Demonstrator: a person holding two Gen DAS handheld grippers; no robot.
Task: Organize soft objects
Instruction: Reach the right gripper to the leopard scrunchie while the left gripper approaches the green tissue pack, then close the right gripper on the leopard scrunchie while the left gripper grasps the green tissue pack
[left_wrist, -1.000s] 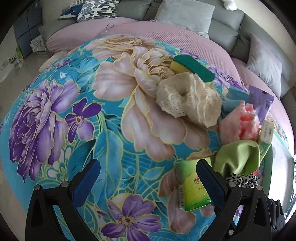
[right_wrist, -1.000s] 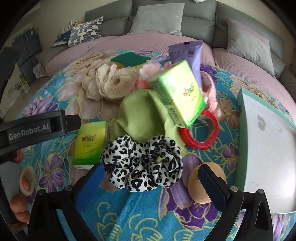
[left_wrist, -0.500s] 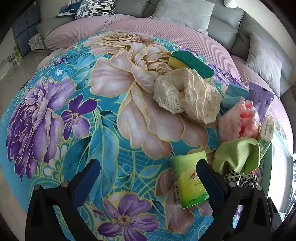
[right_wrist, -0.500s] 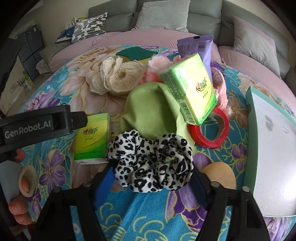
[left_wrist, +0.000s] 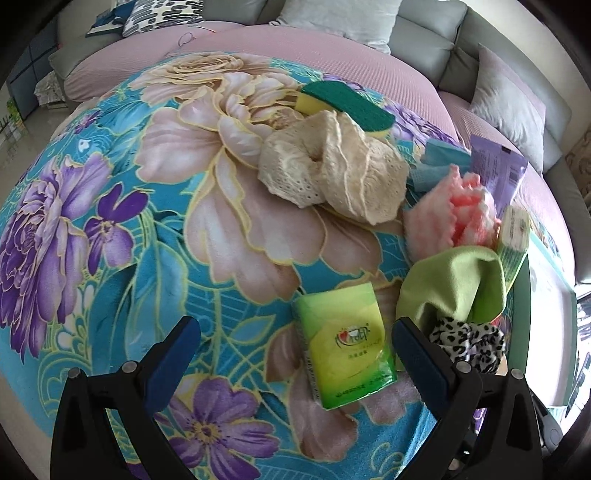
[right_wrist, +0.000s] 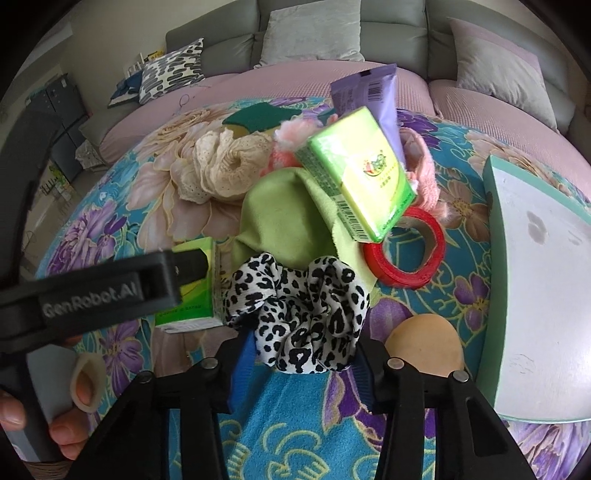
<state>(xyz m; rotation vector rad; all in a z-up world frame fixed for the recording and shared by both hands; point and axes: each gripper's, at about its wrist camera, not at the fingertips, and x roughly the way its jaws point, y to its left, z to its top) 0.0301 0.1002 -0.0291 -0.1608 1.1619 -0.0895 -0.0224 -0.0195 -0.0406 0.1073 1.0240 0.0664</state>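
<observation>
A leopard-print scrunchie lies at the near edge of a pile on the floral blanket. My right gripper is closing, and its blue pads sit against the scrunchie's two sides. Behind it are a green cloth and a tilted green tissue pack. My left gripper is open above a second tissue pack, which lies flat between its fingers, nearer the right one. Farther back are a cream lace scrunchie and a pink knitted piece.
A red tape ring, a beige egg-shaped sponge and a purple pouch lie around the pile. A green-rimmed white tray stands at the right. A yellow-green scouring sponge lies at the back, and a grey sofa with cushions lies beyond.
The right jaws have drawn in from wide open onto the leopard scrunchie. The left gripper has shifted slightly, so the flat tissue pack now lies between its fingers.
</observation>
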